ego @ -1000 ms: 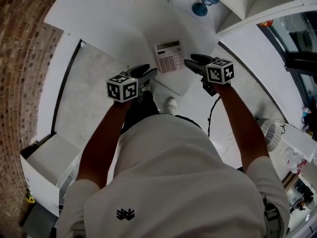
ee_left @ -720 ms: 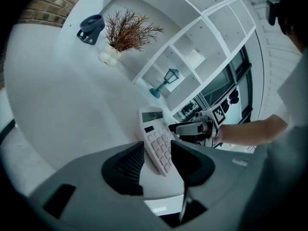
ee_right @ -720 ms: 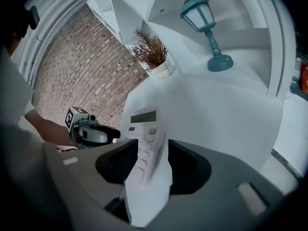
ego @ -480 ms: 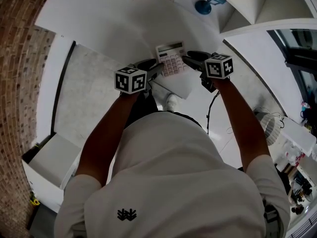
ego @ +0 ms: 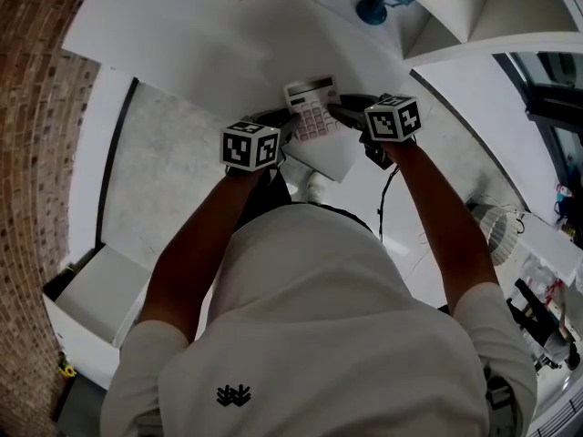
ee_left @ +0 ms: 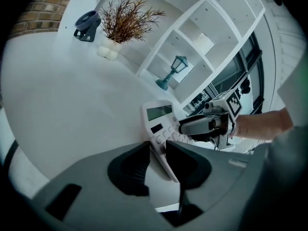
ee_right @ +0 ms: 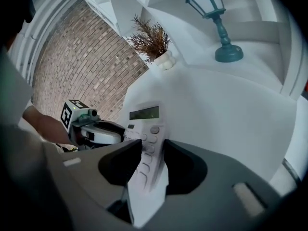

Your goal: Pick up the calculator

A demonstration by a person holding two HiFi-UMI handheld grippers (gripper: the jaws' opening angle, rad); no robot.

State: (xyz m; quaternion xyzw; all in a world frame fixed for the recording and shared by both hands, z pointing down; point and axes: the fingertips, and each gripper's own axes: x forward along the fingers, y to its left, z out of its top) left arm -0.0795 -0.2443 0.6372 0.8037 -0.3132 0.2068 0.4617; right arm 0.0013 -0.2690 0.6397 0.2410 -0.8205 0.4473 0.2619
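Note:
A white calculator [ego: 312, 110] lies on the white table [ego: 200, 44] near its front corner. My left gripper [ego: 276, 122] is at its left edge and my right gripper [ego: 343, 111] at its right edge. In the left gripper view the calculator [ee_left: 160, 121] runs into the gap of the left gripper [ee_left: 158, 150], whose jaws have just been closing. A white strip still shows beside one finger. In the right gripper view the calculator [ee_right: 146, 129] sits between the jaws of the right gripper [ee_right: 153, 152], which have also just been closing. I see neither gripper's pads pressing on it.
A teal lantern [ego: 373, 5] stands on the white shelves [ee_left: 207, 37] behind the table. A dried plant in a white vase [ee_left: 119, 30] and a dark object [ee_left: 86, 25] sit at the table's back. A brick wall [ee_right: 72, 66] is on the left.
Both grippers have moved forward and down from either side until they flank the calculator. Their jaws look narrower than before.

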